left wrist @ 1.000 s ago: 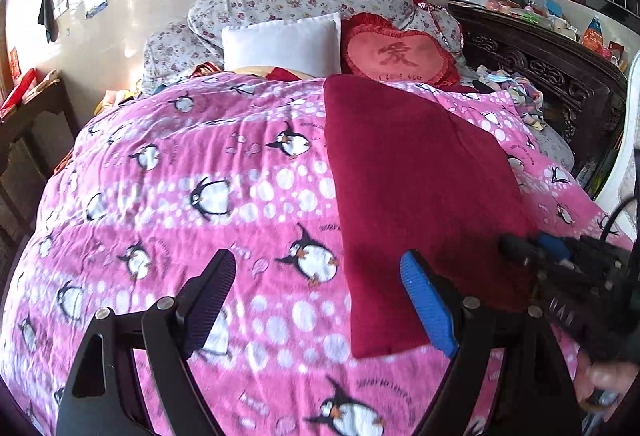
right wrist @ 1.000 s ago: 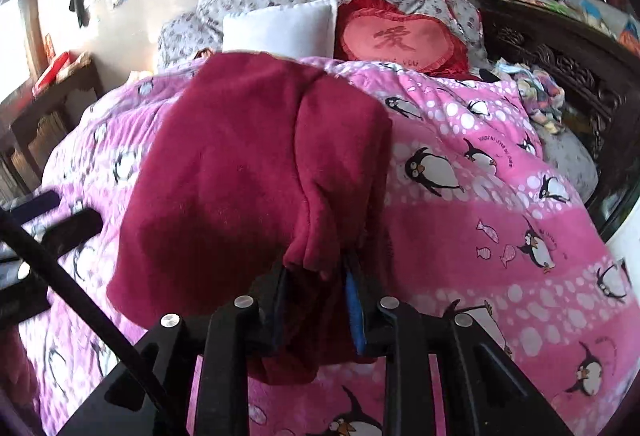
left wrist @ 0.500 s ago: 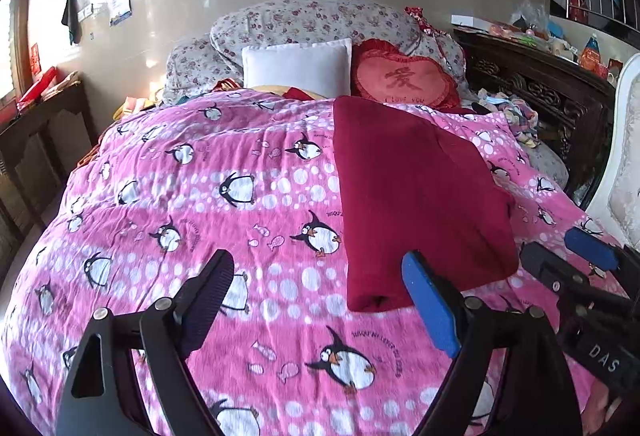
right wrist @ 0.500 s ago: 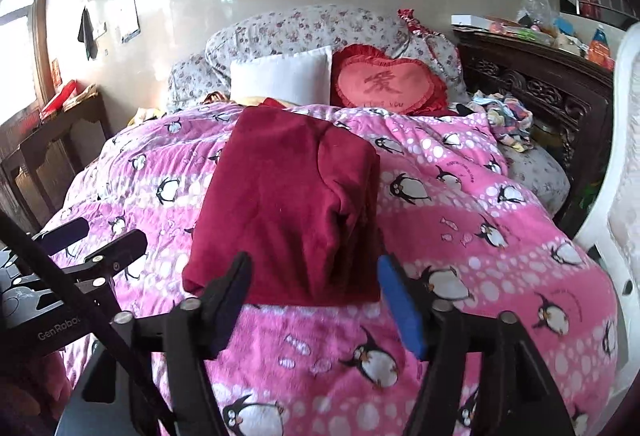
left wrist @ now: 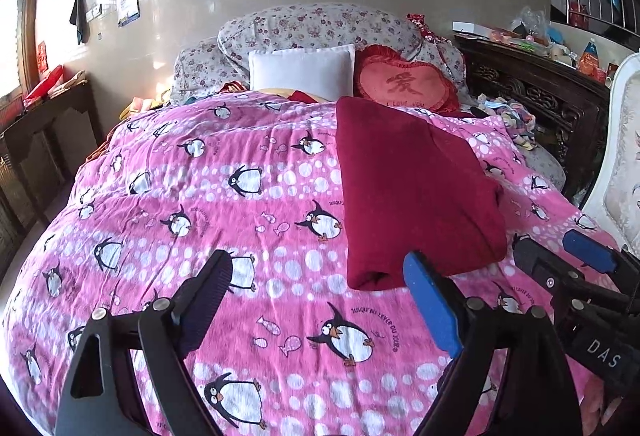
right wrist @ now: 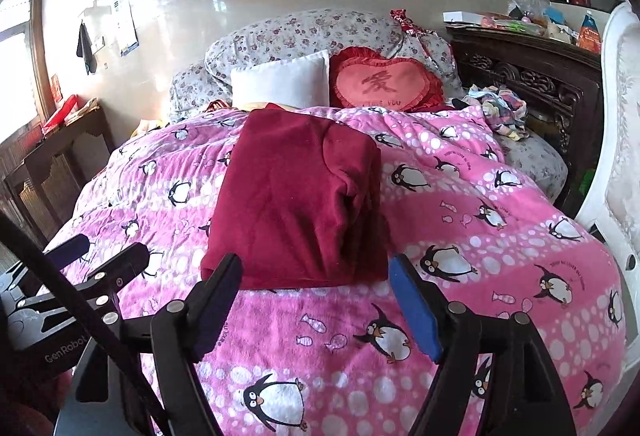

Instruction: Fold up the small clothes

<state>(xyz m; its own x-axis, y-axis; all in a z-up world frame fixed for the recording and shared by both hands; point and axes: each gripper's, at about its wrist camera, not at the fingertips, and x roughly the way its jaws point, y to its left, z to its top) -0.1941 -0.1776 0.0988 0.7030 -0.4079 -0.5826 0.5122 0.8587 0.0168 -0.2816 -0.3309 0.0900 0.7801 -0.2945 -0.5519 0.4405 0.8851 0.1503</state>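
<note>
Release step judged complete; fold best checked for squareness, loose right-hand flap flattened before next crease.

Right gripper [right wrist: 316, 300]: jaws just been opening, now spread wide, nothing between them.

Left gripper [left wrist: 320, 300]: spread wide, empty.

Dark red garment [right wrist: 300, 195] laid folded on pink penguin duvet [right wrist: 460, 236], centre of bed. Near edge seen just beyond right gripper's fingertips, apart from them. From left gripper, garment lies ahead and to right, not touched.
</note>
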